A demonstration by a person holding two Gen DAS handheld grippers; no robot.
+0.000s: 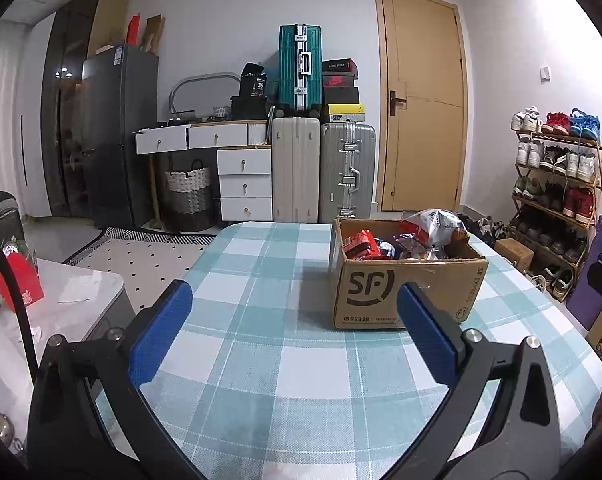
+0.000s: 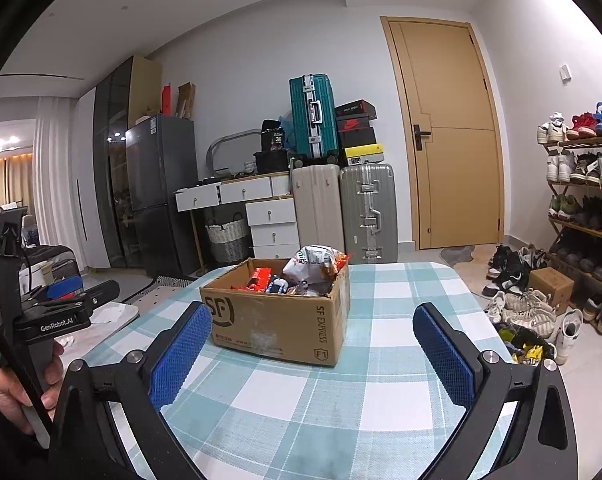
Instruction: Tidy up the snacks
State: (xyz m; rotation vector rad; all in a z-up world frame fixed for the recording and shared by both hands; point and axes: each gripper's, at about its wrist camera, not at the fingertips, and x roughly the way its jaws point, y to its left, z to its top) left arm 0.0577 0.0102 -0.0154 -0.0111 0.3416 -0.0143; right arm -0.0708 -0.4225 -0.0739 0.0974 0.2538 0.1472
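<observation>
Ahead, cardboard box [image 2: 277,320] heaped with snack packets [image 2: 313,266]; left gripper [image 1: 293,304] and right gripper [image 2: 313,328] both released.

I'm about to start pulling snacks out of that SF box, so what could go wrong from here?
1. The silver bag is heaped above the cardboard box rim; digging beside it may tip it onto the table.
2. The box looks light; a one-sided pull by the right gripper could drag it.
3. The left gripper is also open and close by, so the fingers might collide.
</observation>
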